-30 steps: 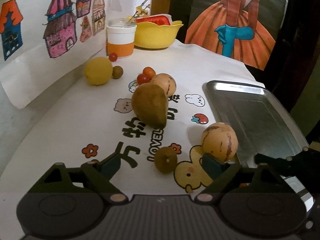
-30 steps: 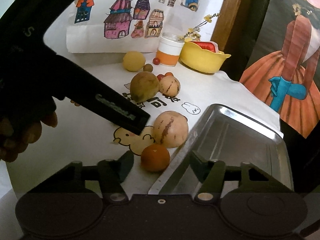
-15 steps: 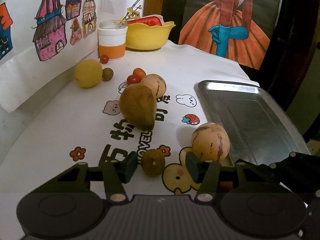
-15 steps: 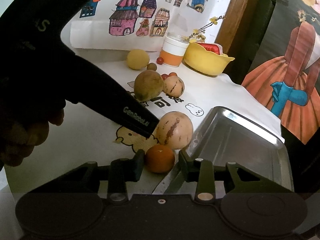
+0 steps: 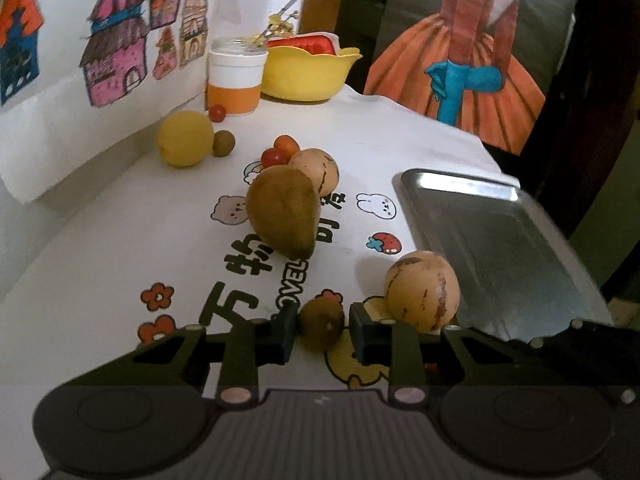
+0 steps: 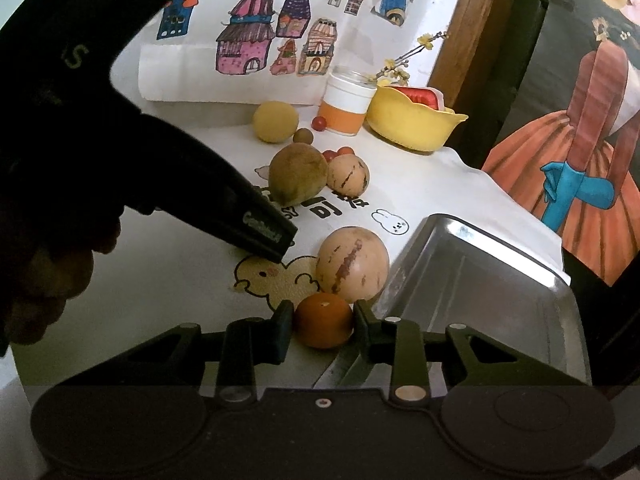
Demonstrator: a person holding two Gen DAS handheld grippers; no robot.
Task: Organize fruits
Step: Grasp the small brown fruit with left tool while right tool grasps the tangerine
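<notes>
A: Left gripper [image 5: 322, 330], jaws?
B: Narrowed around a small brown kiwi-like fruit [image 5: 321, 327]. Left pad touches its side; the right pad sits just beside it, contact not certain. The fruit rests on the tabletop [image 5: 120, 240], on the printed white cloth.

A: Right gripper [image 6: 323, 330]?
B: Jaws narrow, both pads against a small orange [image 6: 324, 320]. It lies on the cloth at the near left corner of the metal tray [image 6: 480, 280], touching or nearly touching its rim.

A: Neighbouring fruit?
B: Striped tan melon [image 6: 352, 264] just beyond the orange, beside the tray's left edge. In the left wrist view the same melon [image 5: 422, 290] sits right of the kiwi-like fruit.

A: Farther back?
B: Large brown pear-shaped fruit [image 5: 284, 216] mid-tabletop, a second striped melon [image 5: 316, 170] behind it, two cherry tomatoes [image 5: 280, 150] at that melon's far left. Yellow lemon [image 5: 185, 144] with a small brown round fruit [image 5: 223, 143] at far left, near the wall. Another cherry tomato [image 5: 217, 112] by the orange-banded jar [image 5: 236, 80]; yellow bowl [image 5: 308, 76] to its right.

A: Tray contents?
B: No fruit visible inside.
</notes>
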